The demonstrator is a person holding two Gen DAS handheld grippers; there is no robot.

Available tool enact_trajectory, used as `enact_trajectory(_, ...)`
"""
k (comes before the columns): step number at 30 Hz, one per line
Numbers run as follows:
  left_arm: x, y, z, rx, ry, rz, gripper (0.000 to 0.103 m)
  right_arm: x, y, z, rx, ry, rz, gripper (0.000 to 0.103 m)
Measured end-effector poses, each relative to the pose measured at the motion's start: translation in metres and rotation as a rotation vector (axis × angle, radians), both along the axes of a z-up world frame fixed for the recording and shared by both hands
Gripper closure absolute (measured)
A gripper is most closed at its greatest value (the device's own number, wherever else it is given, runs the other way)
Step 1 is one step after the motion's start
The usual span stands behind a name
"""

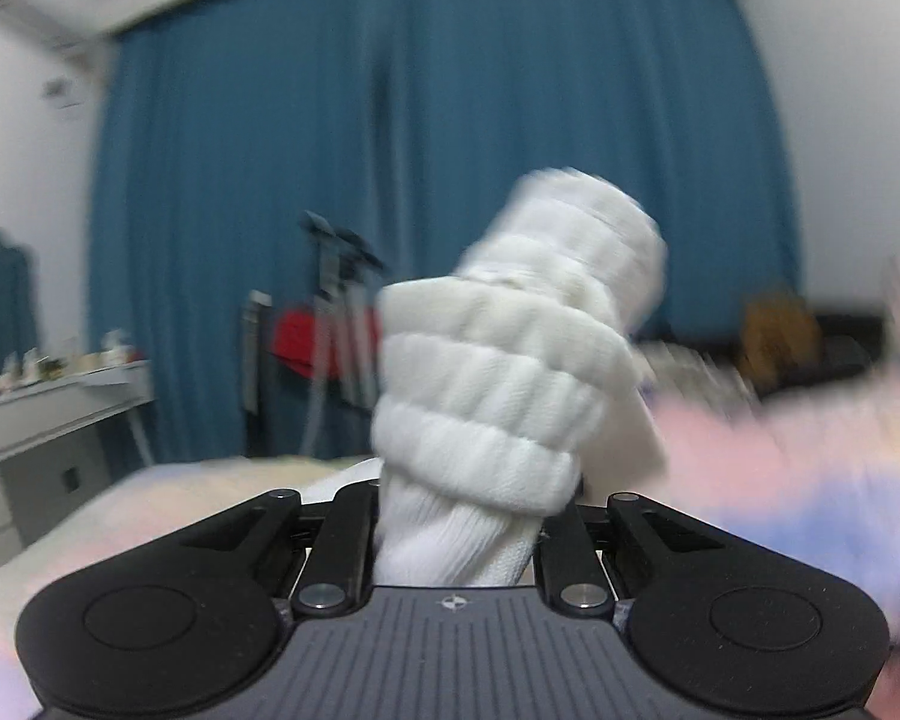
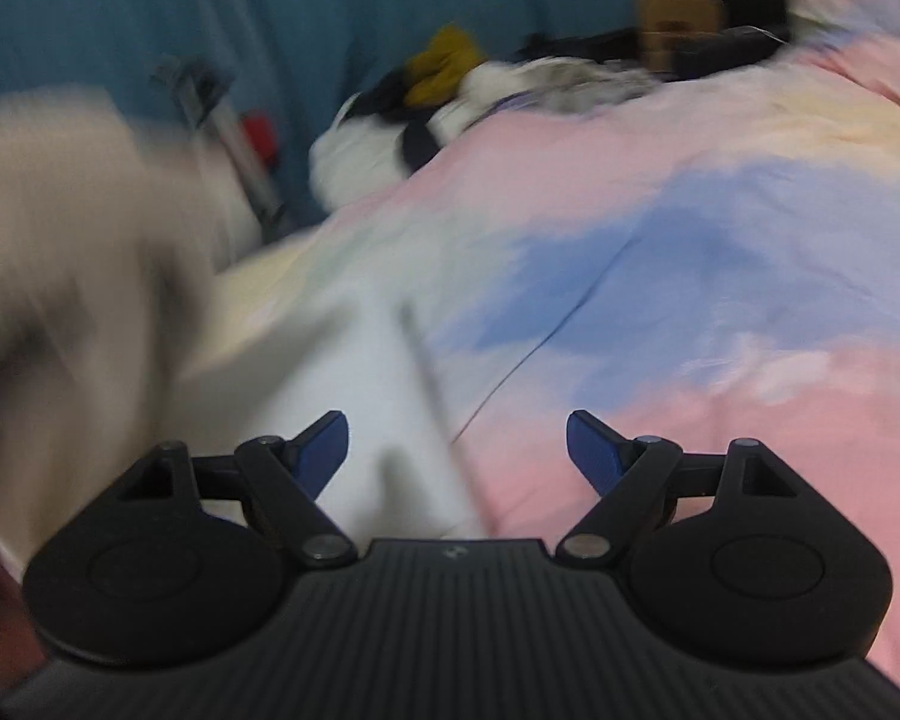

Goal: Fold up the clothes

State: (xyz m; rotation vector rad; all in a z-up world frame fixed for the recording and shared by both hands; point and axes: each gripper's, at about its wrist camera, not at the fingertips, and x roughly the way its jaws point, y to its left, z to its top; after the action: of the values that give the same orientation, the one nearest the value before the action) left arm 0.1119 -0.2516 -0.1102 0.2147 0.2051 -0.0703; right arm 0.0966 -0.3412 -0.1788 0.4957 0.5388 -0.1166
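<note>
My left gripper (image 1: 468,498) is shut on a bunched, ribbed white garment (image 1: 510,360), which rises out of the jaws, hides the fingertips and is lifted in front of the curtain. In the right wrist view my right gripper (image 2: 457,450) is open, its blue pads (image 2: 324,450) wide apart with nothing between them. It hovers over a flat white cloth (image 2: 378,396) with a grey edge, which lies on the pastel pink, blue and yellow bedcover (image 2: 690,276). A blurred beige shape (image 2: 60,240) fills the left of that view; I cannot tell what it is.
A heap of dark, white and yellow clothes (image 2: 450,84) lies at the bed's far edge, with a cardboard box (image 2: 672,24) behind it. A blue curtain (image 1: 420,90) covers the far wall. In front of it are a metal stand (image 1: 342,312) and, to its left, a white dresser (image 1: 48,420).
</note>
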Motion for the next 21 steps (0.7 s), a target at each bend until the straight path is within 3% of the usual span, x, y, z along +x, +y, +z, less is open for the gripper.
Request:
enact_trajectory(2, 0.004, -0.018, -0.021, 0.068, 0.051, -0.036, 0.086, -0.006, -0.017, 0.008, 0.055, -0.030, -0.013, 0.020)
enact_trajectory(5, 0.003, -0.034, -0.032, 0.146, 0.049, -0.069, 0.085, -0.006, -0.027, 0.013, 0.102, -0.055, -0.009, 0.020)
enact_trajectory(8, 0.005, -0.034, -0.032, 0.213, 0.105, -0.140, 0.068, 0.000, -0.026, 0.011, 0.145, -0.055, 0.029, 0.020)
enact_trajectory(10, 0.006, -0.032, -0.031, 0.259, 0.155, -0.193, 0.021, 0.003, -0.022, 0.012, 0.158, -0.061, 0.051, 0.020)
enact_trajectory(11, 0.004, -0.028, -0.031, 0.282, 0.167, -0.231, 0.016, 0.004, -0.020, 0.014, 0.161, -0.065, 0.060, 0.020)
enact_trajectory(15, -0.011, 0.004, -0.034, 0.408, 0.228, -0.305, 0.015, 0.005, -0.014, 0.020, 0.169, -0.100, 0.084, 0.020)
enact_trajectory(19, -0.037, 0.061, -0.046, 0.464, 0.263, -0.314, 0.015, 0.004, -0.013, 0.023, 0.193, -0.126, 0.101, 0.020)
enact_trajectory(21, -0.048, 0.087, -0.043, 0.436, 0.279, -0.291, 0.015, 0.004, -0.016, 0.022, 0.256, -0.138, 0.110, 0.020)
